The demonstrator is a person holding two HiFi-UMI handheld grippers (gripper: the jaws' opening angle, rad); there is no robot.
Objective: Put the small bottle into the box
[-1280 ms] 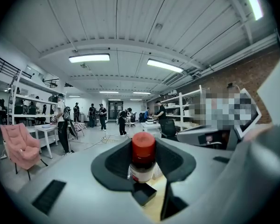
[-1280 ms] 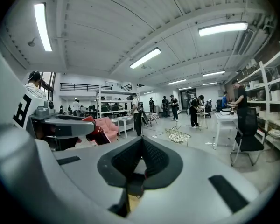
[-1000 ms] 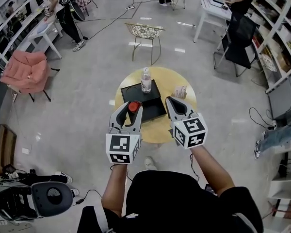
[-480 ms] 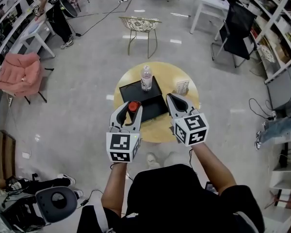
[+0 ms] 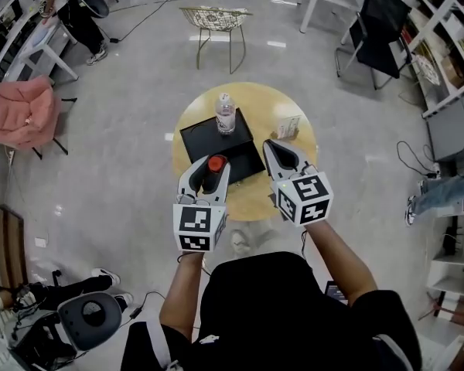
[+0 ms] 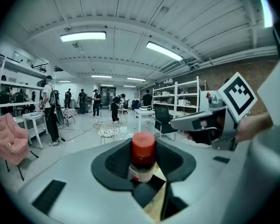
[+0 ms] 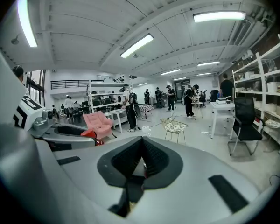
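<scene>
- The small bottle [image 6: 143,158], red-capped, is clamped between the jaws of the left gripper [image 5: 207,178]. The dark pads are pressed against its sides, and its long axis stands upright, cap on top.
- The right gripper [image 5: 277,154] is empty, its jaws brought together with nothing between them. It is held just to the right of the box.
- The black box [image 5: 209,137] is set on the round yellow table [image 5: 259,99], open side up, directly ahead of the left gripper. In the head view the bottle's cap is seen over the box's near edge, so the target is judged to lie forward of and below the held bottle, not to either side.
- The left hand is judged the nearer one and is the only one loaded, so the placing is expected to be done by it alone.
- A clear water bottle [image 5: 226,114] is stood at the far edge of the box — whether inside it or just beside it cannot be told. A small pale carton [image 5: 288,127] is seen on the table to the right.
- The near half of the box should be aimed for, so that the taller bottle is not knocked.
- The small bottle's height above the box floor cannot be read — a short move forward and a descent are judged to be needed before the jaws are parted.
</scene>
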